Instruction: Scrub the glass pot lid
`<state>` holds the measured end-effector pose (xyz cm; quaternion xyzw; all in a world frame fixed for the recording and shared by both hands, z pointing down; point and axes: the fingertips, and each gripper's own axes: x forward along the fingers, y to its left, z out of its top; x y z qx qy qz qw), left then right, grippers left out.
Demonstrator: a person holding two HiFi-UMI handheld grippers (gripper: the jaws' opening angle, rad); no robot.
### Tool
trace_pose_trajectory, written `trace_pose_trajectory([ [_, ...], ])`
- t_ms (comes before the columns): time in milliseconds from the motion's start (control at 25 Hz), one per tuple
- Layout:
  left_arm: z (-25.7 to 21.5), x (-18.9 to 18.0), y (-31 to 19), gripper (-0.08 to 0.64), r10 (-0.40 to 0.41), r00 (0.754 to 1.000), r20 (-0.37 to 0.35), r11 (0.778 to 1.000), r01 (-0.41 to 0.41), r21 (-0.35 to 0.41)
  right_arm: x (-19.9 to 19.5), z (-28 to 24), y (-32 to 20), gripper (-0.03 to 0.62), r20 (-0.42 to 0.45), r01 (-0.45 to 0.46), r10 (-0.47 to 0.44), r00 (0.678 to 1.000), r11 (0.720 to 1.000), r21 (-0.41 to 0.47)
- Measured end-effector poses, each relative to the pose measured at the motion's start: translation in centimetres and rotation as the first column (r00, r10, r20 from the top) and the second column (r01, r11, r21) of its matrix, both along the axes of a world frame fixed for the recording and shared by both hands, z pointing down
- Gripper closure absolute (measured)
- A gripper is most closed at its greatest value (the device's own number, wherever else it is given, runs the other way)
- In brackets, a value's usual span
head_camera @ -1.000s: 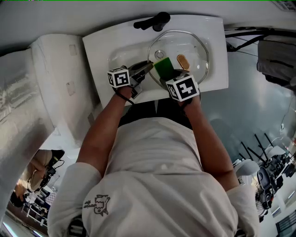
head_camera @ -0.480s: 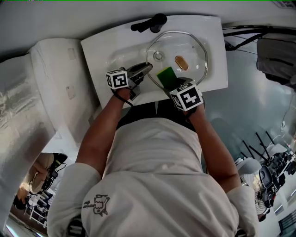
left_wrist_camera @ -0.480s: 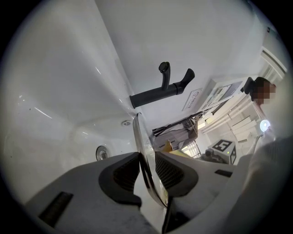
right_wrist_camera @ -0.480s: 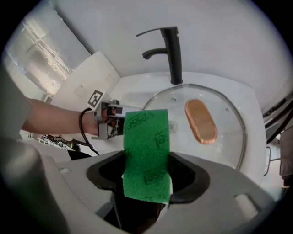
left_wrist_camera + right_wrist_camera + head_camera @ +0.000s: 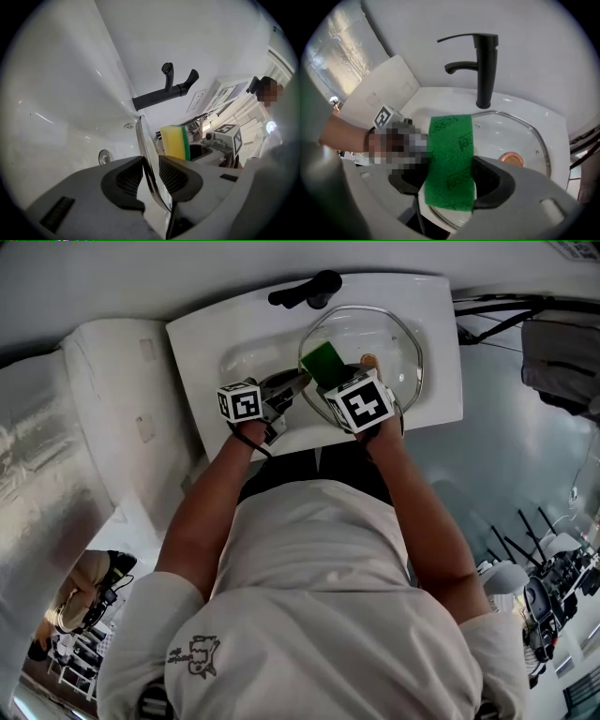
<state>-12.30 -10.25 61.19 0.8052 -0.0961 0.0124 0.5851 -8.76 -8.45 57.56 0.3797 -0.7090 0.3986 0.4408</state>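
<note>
We are mid-scrub: our left gripper (image 5: pixel 151 174) clamps the rim of the glass pot lid (image 5: pixel 380 338), which sits over the sink (image 5: pixel 202 338) near its far edge. Our right gripper (image 5: pixel 451 180) pinches the sponge (image 5: pixel 449 154) against the glass. Next, we judge, come firm strokes toward the lid's right edge.

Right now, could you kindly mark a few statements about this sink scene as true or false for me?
1. The left claw clamps the rim of the glass lid. True.
2. The right claw is empty. False: it holds a green sponge over the lid.
3. The faucet is black. True.
4. The lid rests on a stove. False: it is over the white sink.
</note>
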Motion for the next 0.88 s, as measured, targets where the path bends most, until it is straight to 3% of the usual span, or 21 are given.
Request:
trace_pose_trajectory([
  [120,-0.1,0.0,-0.1,0.454,-0.002,1.0,-0.005,1.0,0.002,-0.001,0.7,0.1,2.7,0.302,-0.031,0.026,-0.027,0.999,0.999,-0.021],
  [400,0.4,-0.2,0.3,0.454,0.017,1.0,0.011,1.0,-0.017,-0.002,4.1,0.9,8.1,0.302,-0.003,0.042,-0.043,0.999,0.995,-0.092],
  [880,0.2,0.2,0.2,0.454,0.022,1.0,0.006,0.999,-0.022,-0.032,10.8,1.9,12.7,0.301,0.032,0.089,-0.084,0.996,0.975,-0.202],
])
